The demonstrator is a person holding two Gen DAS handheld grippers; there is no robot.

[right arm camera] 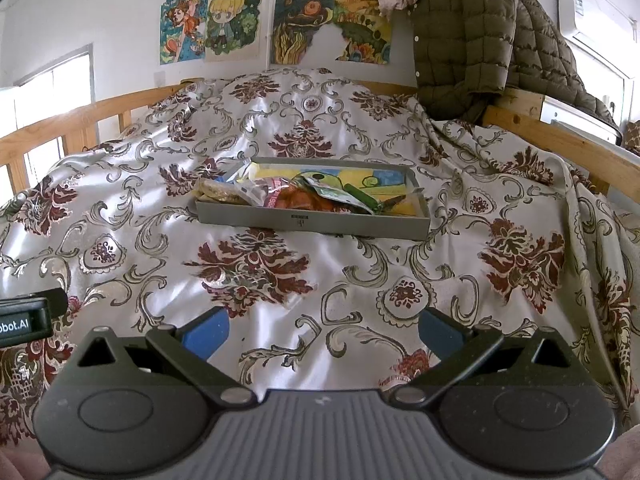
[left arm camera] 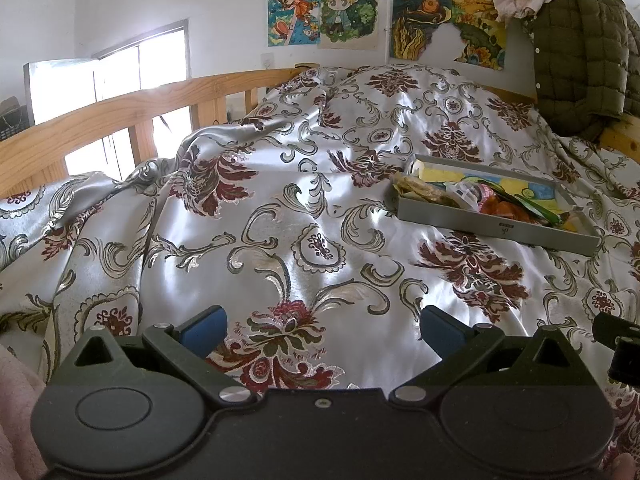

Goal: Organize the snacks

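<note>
While both grippers hang low over the near edge of the bed [right arm camera: 320, 280], nothing is held: left gripper [left arm camera: 322, 322] and right gripper [right arm camera: 324, 326] both have fingers spread wide, empty. Snacks [right arm camera: 296, 194] sit piled in the grey tray [right arm camera: 312, 222] mid-bed, toward its left end; the tray's right end shows bare lining. Likely next step: reach forward and pick one packet off the top, pinching a crinkled edge rather than the heap. Satin cover is slippery and wrinkled, so the tray may slide if pushed. Green jacket [right arm camera: 472, 40] hangs at the far right corner, well clear. Wooden rail [left arm camera: 120, 104] runs along the left edge.
</note>
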